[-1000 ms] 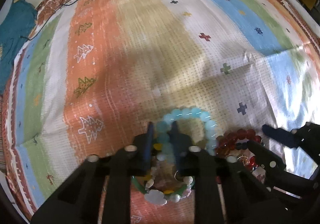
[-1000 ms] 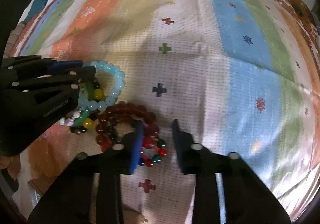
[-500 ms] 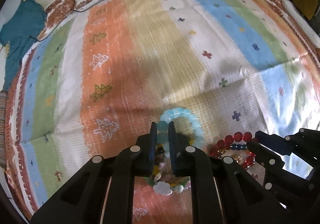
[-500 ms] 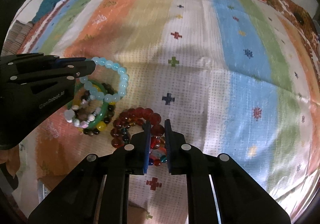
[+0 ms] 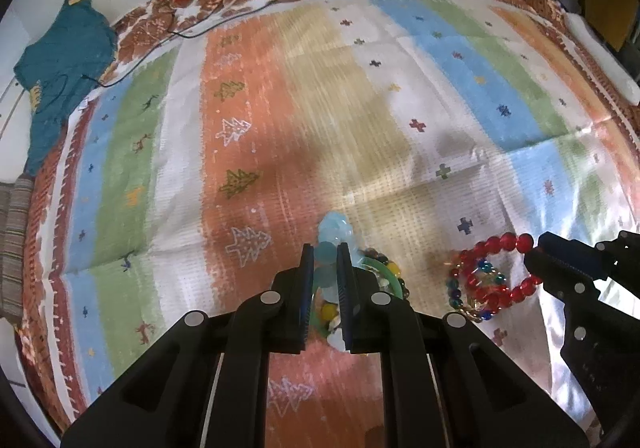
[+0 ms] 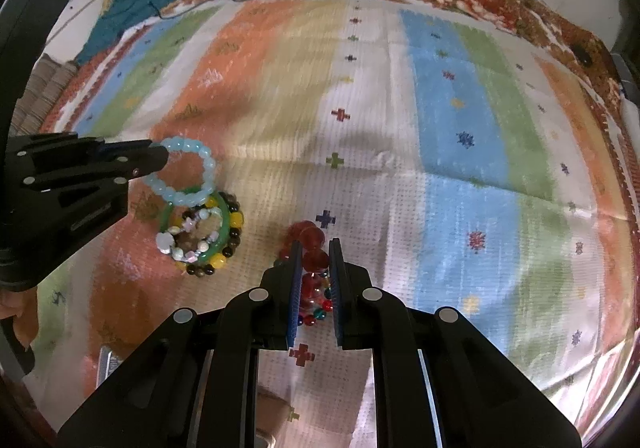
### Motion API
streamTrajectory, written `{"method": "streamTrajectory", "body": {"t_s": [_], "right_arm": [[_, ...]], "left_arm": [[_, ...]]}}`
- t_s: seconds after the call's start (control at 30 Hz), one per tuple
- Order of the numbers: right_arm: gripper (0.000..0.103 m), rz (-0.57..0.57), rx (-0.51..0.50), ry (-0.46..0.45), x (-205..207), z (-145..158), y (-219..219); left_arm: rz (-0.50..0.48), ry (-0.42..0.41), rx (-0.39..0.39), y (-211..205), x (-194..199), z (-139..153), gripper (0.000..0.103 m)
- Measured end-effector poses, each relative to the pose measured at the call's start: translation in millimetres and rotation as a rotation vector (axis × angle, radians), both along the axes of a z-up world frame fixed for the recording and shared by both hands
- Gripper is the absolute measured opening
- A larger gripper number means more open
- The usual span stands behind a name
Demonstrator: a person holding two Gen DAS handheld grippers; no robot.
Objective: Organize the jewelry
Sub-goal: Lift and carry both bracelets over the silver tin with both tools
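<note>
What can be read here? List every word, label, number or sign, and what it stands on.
No text can be read in either view.
Any print on the black bodies of the left gripper and the right gripper is too blurred to read.
The striped cloth bears only crosses and trees, no letters.

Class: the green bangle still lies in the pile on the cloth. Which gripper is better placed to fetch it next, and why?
Probably the left gripper: the green bangle lies right under it, while the right gripper is further off. Both are already shut on bracelets, light blue bracelet and red bracelet, so either must release first.
</note>
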State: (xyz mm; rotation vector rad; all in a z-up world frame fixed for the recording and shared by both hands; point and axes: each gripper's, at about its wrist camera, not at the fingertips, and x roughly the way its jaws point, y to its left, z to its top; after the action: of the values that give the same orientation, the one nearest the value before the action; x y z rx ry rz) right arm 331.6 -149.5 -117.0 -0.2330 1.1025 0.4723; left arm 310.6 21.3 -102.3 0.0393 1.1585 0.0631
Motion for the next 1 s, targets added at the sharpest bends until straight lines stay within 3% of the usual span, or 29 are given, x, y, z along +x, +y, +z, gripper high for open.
{"method": "streamTrajectory", "body": {"t_s": [1.0], "right_arm": [[0.014,0.020,0.066,-0.105,-49.6,46.6,-12.5]], "left_arm": [[0.024,-0.105,-0.052,3.9,-78.3,58.8,0.011]]}}
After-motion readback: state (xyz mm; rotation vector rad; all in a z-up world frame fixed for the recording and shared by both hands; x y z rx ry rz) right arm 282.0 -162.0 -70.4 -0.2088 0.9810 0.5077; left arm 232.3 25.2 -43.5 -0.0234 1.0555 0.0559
